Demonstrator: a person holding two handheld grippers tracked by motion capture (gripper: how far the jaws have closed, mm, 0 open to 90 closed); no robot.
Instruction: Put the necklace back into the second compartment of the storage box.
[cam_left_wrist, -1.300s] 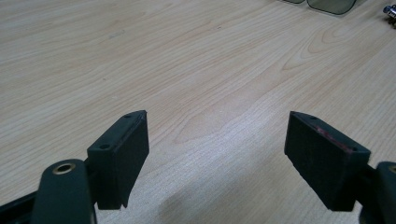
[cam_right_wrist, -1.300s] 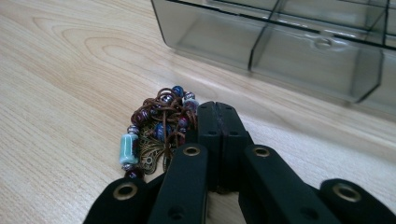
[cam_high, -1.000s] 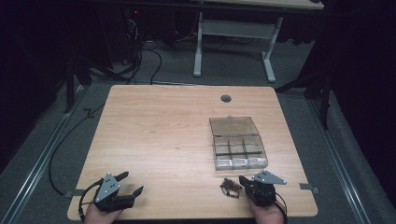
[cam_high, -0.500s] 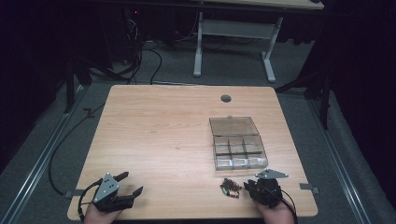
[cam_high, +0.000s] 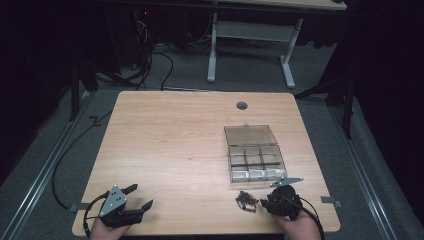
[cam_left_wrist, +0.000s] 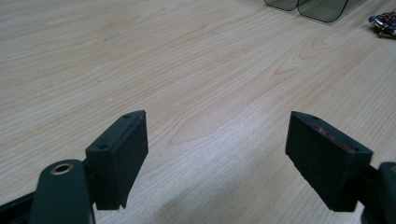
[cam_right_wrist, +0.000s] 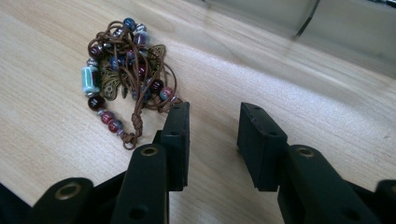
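A tangle of brown cord with red, blue and pale beads, a beaded bracelet (cam_right_wrist: 123, 74), lies on the wooden table (cam_high: 190, 145) near its front edge, also seen from above as the bracelet (cam_high: 246, 201). My right gripper (cam_right_wrist: 212, 133) stands just right of it, jaws apart over bare wood; they have just been opening and nothing is between them. Its left pad almost touches the cord. From above, the right gripper (cam_high: 272, 203) sits below the clear compartment box (cam_high: 254, 152). My left gripper (cam_left_wrist: 217, 154) rests open at the front left, the left gripper (cam_high: 137, 202) holding nothing.
The clear box has its lid (cam_high: 250, 135) folded back flat behind it and several small compartments. A round cable hole (cam_high: 242, 105) is near the table's far edge. A metal desk frame (cam_high: 250, 47) and cables lie on the floor beyond.
The right gripper's jaws have parted and it has shifted slightly toward the table's front edge. The bracelet lies where it was. The left gripper has not moved.
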